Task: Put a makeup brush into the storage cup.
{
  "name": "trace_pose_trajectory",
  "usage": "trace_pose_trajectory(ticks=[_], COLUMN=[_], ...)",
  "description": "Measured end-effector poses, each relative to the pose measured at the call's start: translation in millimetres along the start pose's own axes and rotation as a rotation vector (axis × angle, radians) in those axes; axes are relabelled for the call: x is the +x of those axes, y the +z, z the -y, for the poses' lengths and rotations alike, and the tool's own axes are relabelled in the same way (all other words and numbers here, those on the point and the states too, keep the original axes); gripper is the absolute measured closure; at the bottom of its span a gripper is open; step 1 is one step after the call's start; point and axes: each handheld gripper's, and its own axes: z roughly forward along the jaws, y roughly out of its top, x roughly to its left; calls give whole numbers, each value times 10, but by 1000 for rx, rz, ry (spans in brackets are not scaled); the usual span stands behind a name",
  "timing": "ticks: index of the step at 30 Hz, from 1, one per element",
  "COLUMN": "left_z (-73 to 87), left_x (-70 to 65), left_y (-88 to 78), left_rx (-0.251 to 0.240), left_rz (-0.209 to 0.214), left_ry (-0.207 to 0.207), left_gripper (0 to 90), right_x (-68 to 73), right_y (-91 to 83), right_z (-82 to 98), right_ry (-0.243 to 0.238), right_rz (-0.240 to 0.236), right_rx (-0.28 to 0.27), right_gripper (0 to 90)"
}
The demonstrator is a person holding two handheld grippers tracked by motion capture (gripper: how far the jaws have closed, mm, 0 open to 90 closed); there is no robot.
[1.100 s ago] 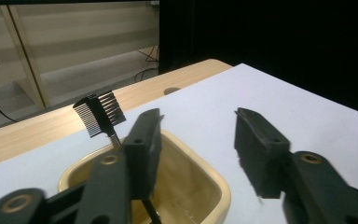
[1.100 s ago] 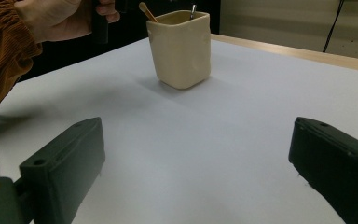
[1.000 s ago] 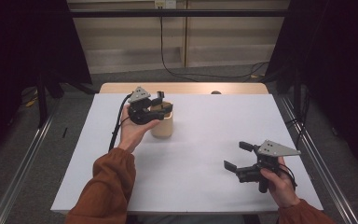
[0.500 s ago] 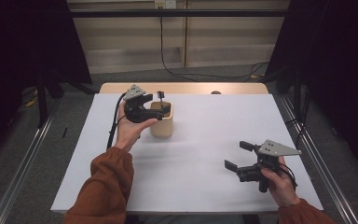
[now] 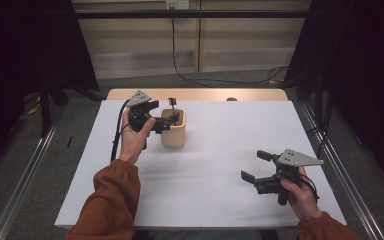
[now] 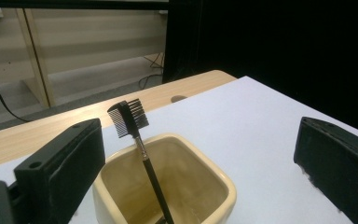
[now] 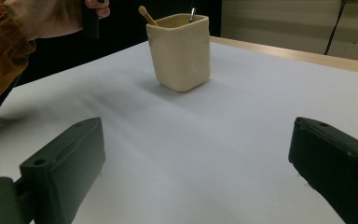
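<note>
Brush (image 6: 131,122) stands dropped in the cup (image 5: 173,131); left tool (image 5: 166,123) has just been opening, empty, right tool (image 5: 256,165) open and idle.

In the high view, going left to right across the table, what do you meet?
Left hand-held gripper, jaws just opened with nothing held → cream cup holding the small brush → right hand-held gripper, jaws apart.

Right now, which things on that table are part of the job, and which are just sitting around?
Part of the job:
- cream cup
- black brow comb standing in the cup
- left gripper, jaws just opened, nothing between them

Just around:
- wooden stick in the cup
- right gripper, open, idle
- white table cover
</note>
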Motion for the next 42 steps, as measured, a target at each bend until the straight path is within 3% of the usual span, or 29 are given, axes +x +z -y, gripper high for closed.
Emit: trace_pose_trajectory(ticks=[5,21,30,42], left_z=[-23,161,306,427], left_x=[-51,-65,-78,-243], left_y=[-94,-491,-625,-793], left_rx=[14,-2,38,15], left_rz=[-7,-28,-44,-29], left_ry=[35,24,45,49], left_gripper=[19,23,25,23], right_x=[9,36,28,35], right_y=[4,-6,-27,-26], right_z=[5,11,10,29], right_ry=[0,-5,-3,-8], right_rz=[5,16,21,28], right_rx=[7,9,4,15], right_gripper=[29,27,27,26])
